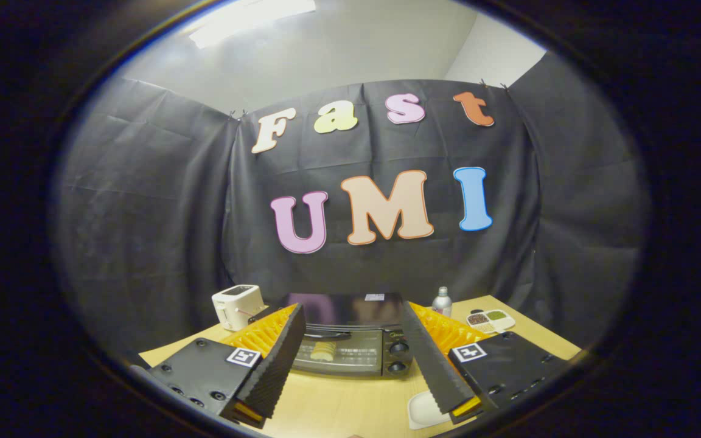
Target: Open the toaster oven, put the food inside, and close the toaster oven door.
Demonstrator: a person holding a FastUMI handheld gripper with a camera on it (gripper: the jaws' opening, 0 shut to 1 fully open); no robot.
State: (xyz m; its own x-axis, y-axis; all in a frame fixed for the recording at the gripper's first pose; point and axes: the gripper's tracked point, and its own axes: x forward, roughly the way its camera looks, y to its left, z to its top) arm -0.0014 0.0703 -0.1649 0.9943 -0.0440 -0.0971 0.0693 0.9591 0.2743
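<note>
Two fingers of the gripper (356, 389) stand wide apart, holding nothing, with a toaster (238, 305) off left, the oven (350, 340) shut between and beyond them with food (325, 350) seemingly inside, and a plate (425, 409) near the right finger, which a careless reach might knock.

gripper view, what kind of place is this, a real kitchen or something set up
Likely a staged booth, not a real kitchen: black cloth walls off a wooden table holding a toaster oven and a white toaster. The open fingers hold nothing.
</note>
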